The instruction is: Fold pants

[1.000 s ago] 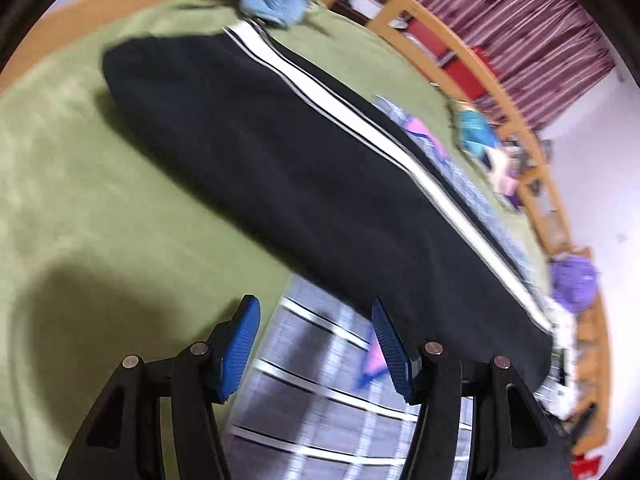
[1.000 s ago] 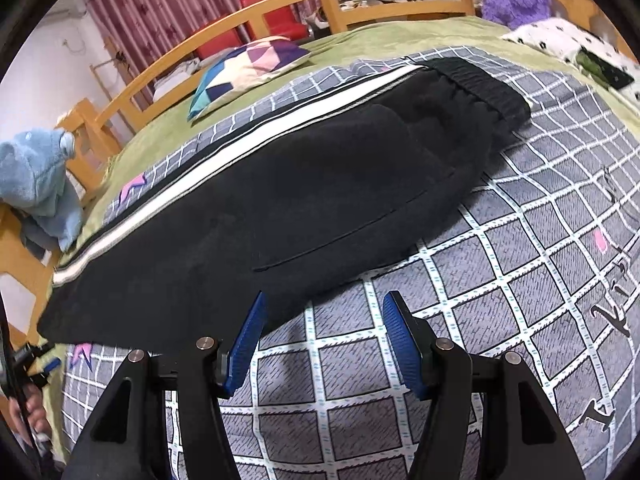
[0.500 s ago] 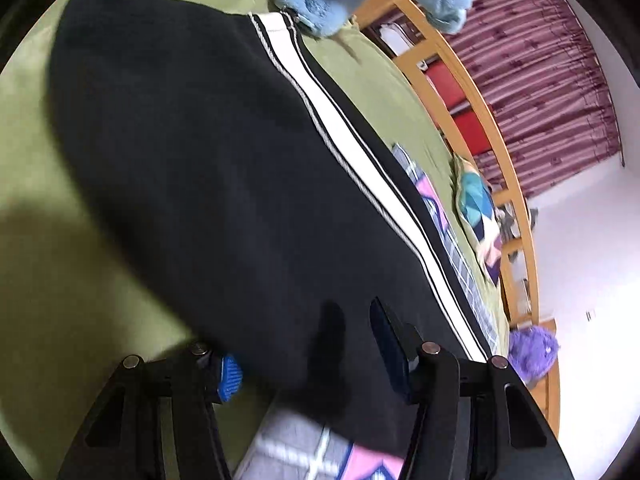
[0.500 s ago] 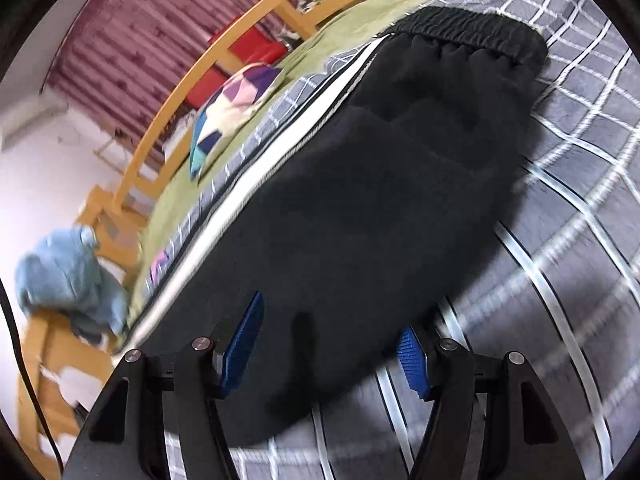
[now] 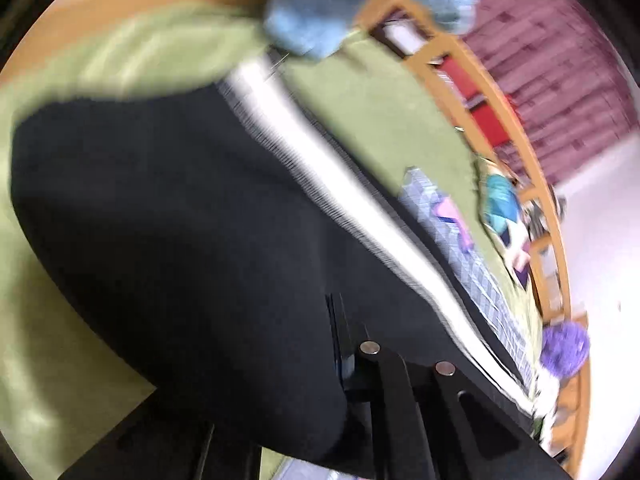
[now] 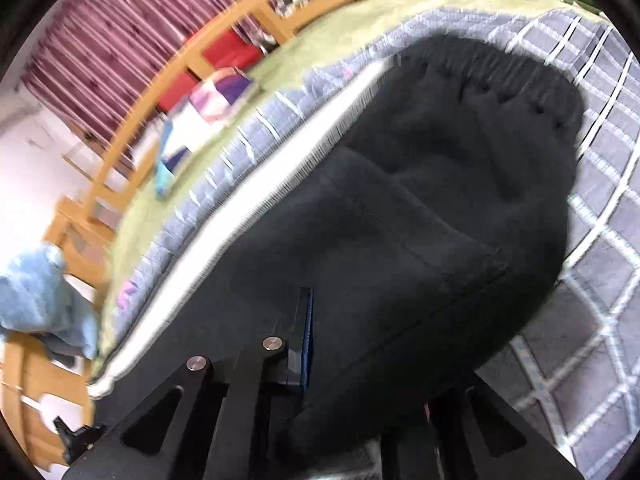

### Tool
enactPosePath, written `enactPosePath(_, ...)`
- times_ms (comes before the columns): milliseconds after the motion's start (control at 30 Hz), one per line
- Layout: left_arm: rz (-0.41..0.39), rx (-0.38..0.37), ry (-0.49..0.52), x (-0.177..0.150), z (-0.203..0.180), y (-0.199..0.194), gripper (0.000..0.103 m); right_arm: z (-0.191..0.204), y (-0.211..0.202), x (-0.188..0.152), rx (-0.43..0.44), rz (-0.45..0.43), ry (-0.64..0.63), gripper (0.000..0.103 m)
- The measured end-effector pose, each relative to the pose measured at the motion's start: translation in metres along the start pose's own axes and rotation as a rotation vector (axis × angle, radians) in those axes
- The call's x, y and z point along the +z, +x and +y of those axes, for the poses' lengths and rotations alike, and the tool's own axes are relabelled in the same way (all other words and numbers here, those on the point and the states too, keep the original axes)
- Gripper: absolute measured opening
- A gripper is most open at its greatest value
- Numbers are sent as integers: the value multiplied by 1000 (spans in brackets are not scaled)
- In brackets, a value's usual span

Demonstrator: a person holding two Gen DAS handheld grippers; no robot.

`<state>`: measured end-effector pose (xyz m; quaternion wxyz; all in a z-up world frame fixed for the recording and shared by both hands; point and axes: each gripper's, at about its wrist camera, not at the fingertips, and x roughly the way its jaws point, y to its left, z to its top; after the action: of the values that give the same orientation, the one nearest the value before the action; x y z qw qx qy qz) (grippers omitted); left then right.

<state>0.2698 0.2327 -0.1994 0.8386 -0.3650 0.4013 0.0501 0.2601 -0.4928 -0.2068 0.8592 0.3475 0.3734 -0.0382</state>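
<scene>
Black pants (image 5: pixel 180 220) with a white side stripe (image 5: pixel 320 160) lie along the bed. My left gripper (image 5: pixel 332 364) is shut on the pants' near edge in their leg part; the cloth covers one finger. In the right wrist view the pants (image 6: pixel 420 220) show their elastic waistband (image 6: pixel 512 80) at the far right. My right gripper (image 6: pixel 316 364) is shut on the near edge below the waist, with the cloth draped over one finger. Both views are blurred by motion.
The bed has a green sheet (image 5: pixel 380 112) and a grey checked blanket (image 6: pixel 600 240). A wooden rail (image 5: pixel 520 128) runs along the far side, with a blue plush (image 5: pixel 360 4), a colourful pillow (image 6: pixel 208 108) and a purple plush (image 5: pixel 564 348) by it.
Both grippers went from open in front of the pants, to straddling the near edge, to closed on it. The cloth now bunches up over the fingers and both views tilt.
</scene>
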Motion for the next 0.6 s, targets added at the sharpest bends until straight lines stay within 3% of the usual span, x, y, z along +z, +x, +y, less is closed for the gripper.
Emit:
enactPosePath(133, -50, -20, 140, -16, -38, -74, 10, 26, -62, 10, 24, -74, -83, 7)
enactPosePath(267, -72, 42, 257, -66, -31, -129, 10, 21, -137, -8, 26, -57, -167, 8)
enactPosePath(400, 36, 102, 269, -130, 17, -136, 10, -18, -161, -59, -41, 73, -247, 10)
enactPosePath(500, 117, 186, 229, -156, 38, -111, 11, -58, -143, -95, -36, 172, -183, 12)
enactPosePath(567, 142, 233, 218, -162, 41, -108, 35, -74, -136, -116, -43, 206, -137, 24)
enactPosePath(600, 148, 252, 213, -163, 41, -114, 40, -79, -142, -124, -31, 200, -133, 25)
